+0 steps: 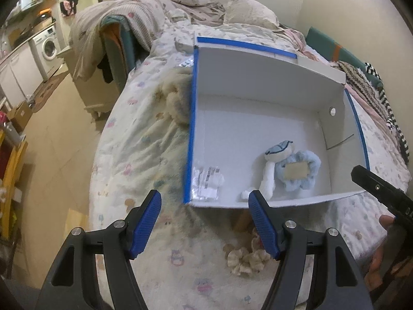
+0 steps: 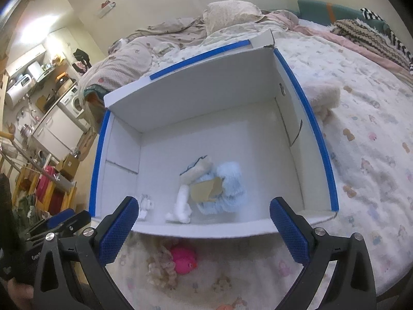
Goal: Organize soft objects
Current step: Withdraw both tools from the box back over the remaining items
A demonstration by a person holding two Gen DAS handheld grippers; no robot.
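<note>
A white cardboard box with blue-taped rims (image 1: 192, 118) (image 2: 322, 139) lies open on the bed. Inside it lies a pale blue and white plush toy (image 1: 296, 170) (image 2: 222, 186) near the front wall, and a small clear packet (image 1: 207, 180) (image 2: 145, 205) in the corner. My left gripper (image 1: 205, 222) is open and empty, above the bed just in front of the box. My right gripper (image 2: 204, 230) is open and empty over the box's front wall. A beige scrunchie (image 1: 245, 258) (image 2: 161, 266) and a pink plush (image 2: 183, 259) lie on the bed in front of the box.
A cream fluffy plush (image 1: 174, 100) (image 2: 324, 98) lies against the box's outer side. Rumpled blankets and a pillow (image 1: 247, 10) fill the head of the bed. The bed edge drops to the floor at the left (image 1: 51, 142). A washing machine (image 1: 49, 45) stands beyond.
</note>
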